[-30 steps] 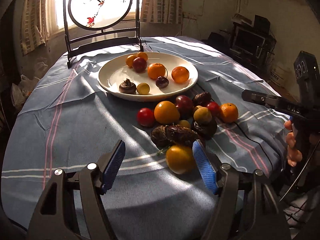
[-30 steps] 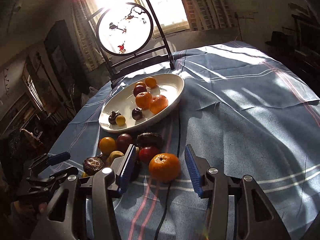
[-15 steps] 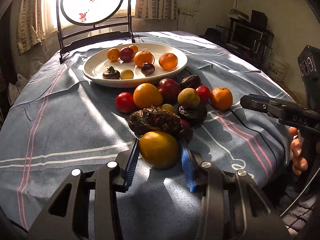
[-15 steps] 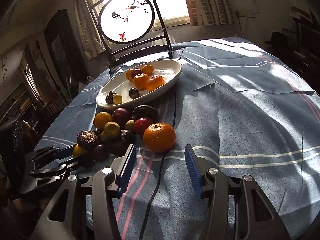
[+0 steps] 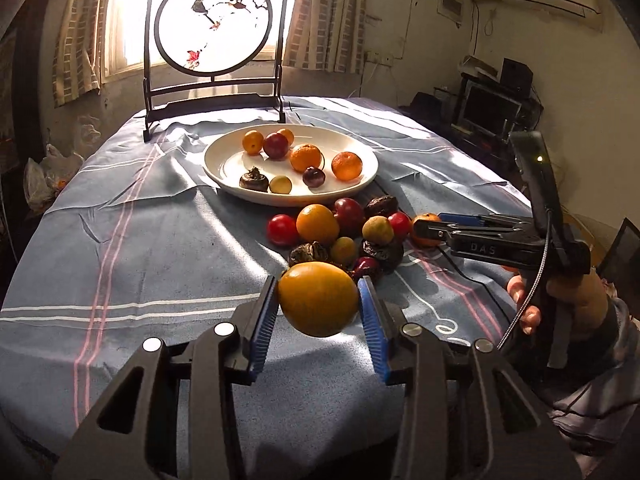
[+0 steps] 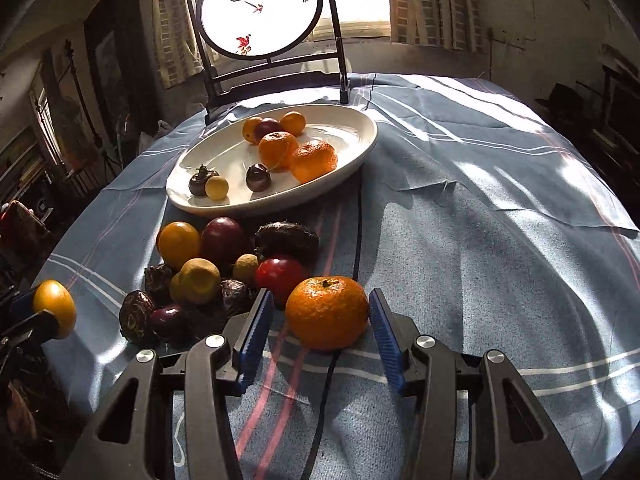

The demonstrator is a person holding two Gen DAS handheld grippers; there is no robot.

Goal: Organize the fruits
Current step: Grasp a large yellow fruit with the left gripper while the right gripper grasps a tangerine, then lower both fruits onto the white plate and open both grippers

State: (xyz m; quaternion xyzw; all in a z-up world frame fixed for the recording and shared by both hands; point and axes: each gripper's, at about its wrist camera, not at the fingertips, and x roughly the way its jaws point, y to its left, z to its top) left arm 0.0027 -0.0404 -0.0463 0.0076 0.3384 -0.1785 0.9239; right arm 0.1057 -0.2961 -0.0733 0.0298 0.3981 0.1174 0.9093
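My left gripper (image 5: 318, 284) is shut on a yellow-orange fruit (image 5: 318, 306) and holds it just above the blue cloth; the right wrist view shows that fruit (image 6: 54, 314) at its left edge. My right gripper (image 6: 321, 296) straddles a mandarin (image 6: 326, 312) that rests on the cloth. Its jaws are closing, with a thin gap still showing at the left pad. A loose pile of fruit (image 5: 344, 232) lies between the grippers and the white plate (image 5: 360, 186). The plate holds several fruits, among them two mandarins.
A round painted screen on a dark stand (image 5: 212, 28) stands behind the plate. A black cable (image 6: 356, 240) runs over the cloth from the plate toward me. A person's hand (image 5: 524, 300) grips the right gripper's handle at the table's right edge.
The left gripper closed on the yellow-orange fruit and lifted it off the cloth. The right gripper moved forward around the mandarin and its jaws narrowed.
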